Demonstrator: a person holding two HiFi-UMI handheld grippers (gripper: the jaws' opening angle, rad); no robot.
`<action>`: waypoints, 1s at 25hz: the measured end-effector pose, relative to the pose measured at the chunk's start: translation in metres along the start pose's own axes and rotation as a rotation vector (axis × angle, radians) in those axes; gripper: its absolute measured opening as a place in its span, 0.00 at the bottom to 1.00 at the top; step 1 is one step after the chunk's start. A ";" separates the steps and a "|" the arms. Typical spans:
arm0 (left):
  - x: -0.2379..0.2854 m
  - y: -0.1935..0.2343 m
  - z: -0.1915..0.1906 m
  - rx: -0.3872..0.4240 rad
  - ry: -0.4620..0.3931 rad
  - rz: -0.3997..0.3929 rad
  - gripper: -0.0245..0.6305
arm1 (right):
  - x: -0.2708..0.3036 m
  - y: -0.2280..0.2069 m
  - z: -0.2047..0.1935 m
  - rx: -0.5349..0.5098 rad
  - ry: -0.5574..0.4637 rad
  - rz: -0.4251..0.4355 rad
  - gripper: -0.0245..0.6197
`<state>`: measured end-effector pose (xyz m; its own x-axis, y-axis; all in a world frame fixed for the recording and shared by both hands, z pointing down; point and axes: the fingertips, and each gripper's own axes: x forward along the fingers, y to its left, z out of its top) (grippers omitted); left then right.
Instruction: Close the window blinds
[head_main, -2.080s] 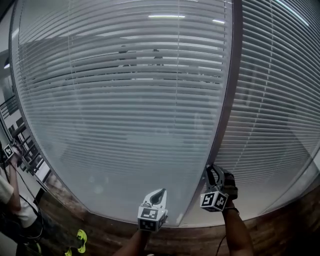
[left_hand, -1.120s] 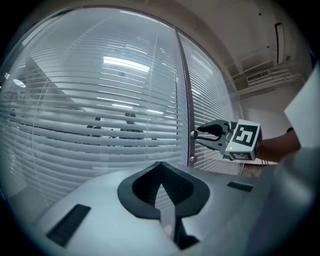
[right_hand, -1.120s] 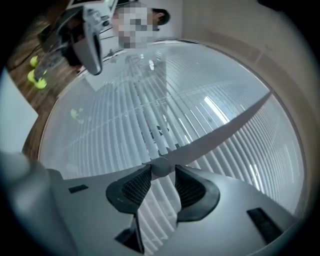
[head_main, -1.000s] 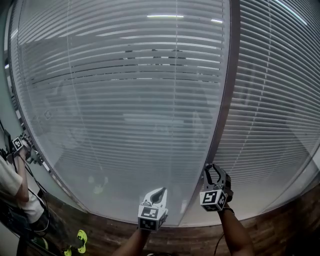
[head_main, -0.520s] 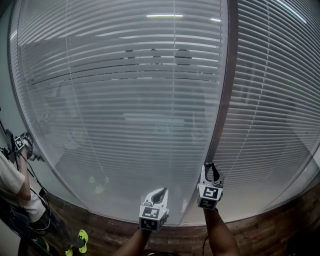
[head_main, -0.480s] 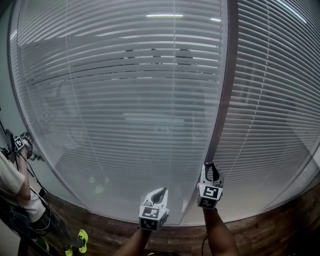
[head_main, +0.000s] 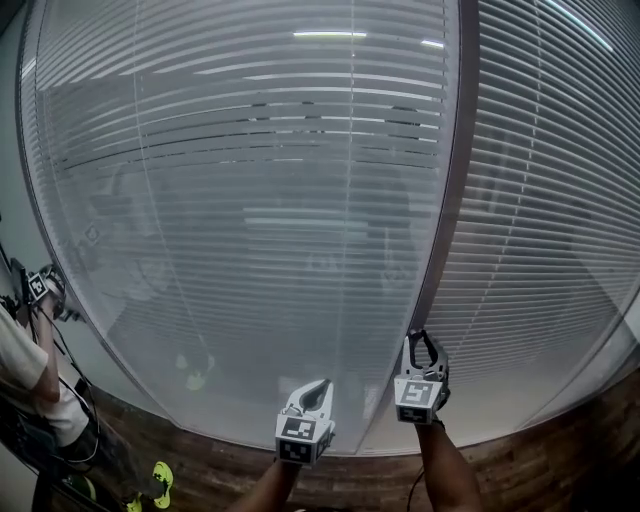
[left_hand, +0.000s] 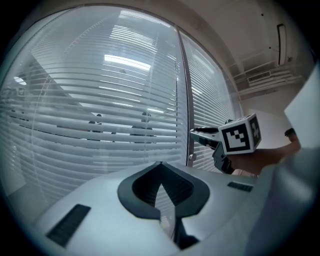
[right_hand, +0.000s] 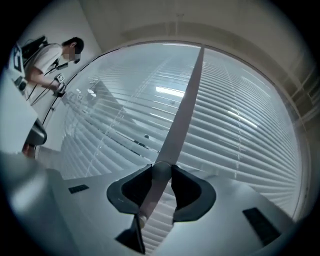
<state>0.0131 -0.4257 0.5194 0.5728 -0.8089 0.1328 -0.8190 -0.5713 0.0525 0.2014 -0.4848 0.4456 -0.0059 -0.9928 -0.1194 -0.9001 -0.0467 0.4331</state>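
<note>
White slatted blinds (head_main: 250, 200) hang behind glass, split by a grey mullion (head_main: 445, 200). My right gripper (head_main: 421, 340) stands upright at the foot of that mullion. In the right gripper view a round grey knob (right_hand: 159, 176) on the mullion (right_hand: 187, 100) sits between the jaws of the right gripper (right_hand: 160, 172). The jaws have just been closing, and both pads lie against the knob's sides. My left gripper (head_main: 318, 385) hovers lower left of it, off the glass, shut and holding nothing. The left gripper view shows its tips (left_hand: 160, 165) meeting, with the right gripper (left_hand: 196, 134) at the mullion (left_hand: 184, 100).
A second blind panel (head_main: 560, 220) lies right of the mullion. Brown wood panelling (head_main: 540, 470) runs under the window. A person (head_main: 25, 350) with their own marked grippers stands at the far left, also seen in the right gripper view (right_hand: 47, 55).
The right gripper has rolled from a tilt to upright, so its marker cube now faces the head camera squarely. The left gripper has not moved. The slats look much the same.
</note>
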 end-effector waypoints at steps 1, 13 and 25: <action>0.000 -0.001 -0.002 -0.002 0.003 -0.001 0.04 | -0.001 0.003 -0.001 -0.051 0.014 0.019 0.23; -0.001 0.008 0.004 -0.004 -0.008 0.007 0.04 | -0.004 0.009 0.001 -0.770 -0.029 0.115 0.23; -0.003 0.007 0.009 -0.006 -0.012 0.015 0.04 | -0.003 0.013 -0.004 -1.093 0.007 0.185 0.23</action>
<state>0.0058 -0.4283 0.5105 0.5605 -0.8192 0.1218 -0.8279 -0.5581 0.0564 0.1913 -0.4828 0.4549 -0.0950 -0.9950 0.0319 -0.0165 0.0336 0.9993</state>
